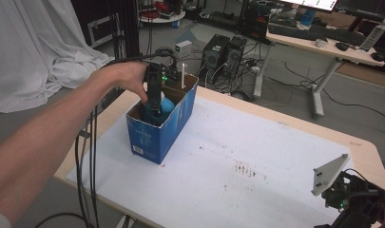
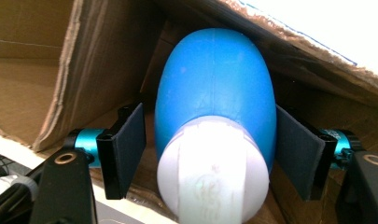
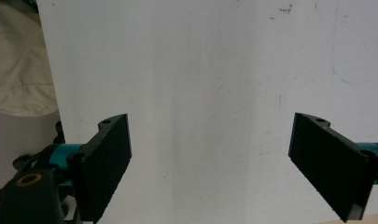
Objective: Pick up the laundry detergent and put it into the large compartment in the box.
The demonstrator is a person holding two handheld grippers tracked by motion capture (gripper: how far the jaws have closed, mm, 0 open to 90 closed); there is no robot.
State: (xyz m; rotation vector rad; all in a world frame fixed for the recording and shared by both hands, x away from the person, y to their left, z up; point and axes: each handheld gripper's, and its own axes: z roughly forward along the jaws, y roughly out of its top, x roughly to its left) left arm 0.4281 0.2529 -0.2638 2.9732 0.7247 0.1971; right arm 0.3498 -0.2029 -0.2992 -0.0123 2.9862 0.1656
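Note:
A blue bottle [image 2: 214,88] with a white cap [image 2: 212,172] lies inside a blue cardboard box [image 1: 173,123] at the table's left. My left gripper [image 1: 154,107] reaches down into the box. In the left gripper view, my left gripper [image 2: 210,135] has a jaw on each side of the bottle, and a thin gap shows at the left pad [image 2: 130,140], so it is open around the bottle. My right gripper [image 1: 351,202] sits at the table's near right corner. In the right gripper view, my right gripper [image 3: 210,154] is open wide over the white table cover [image 3: 200,70], with nothing between the jaws.
A white stick [image 1: 183,75] stands upright at the box's far end. The white cover [image 1: 256,156] carries brown stains [image 1: 245,168]. Cables [image 1: 88,156] hang off the table's left edge. Computer towers [image 1: 223,52] and a desk [image 1: 318,42] stand behind.

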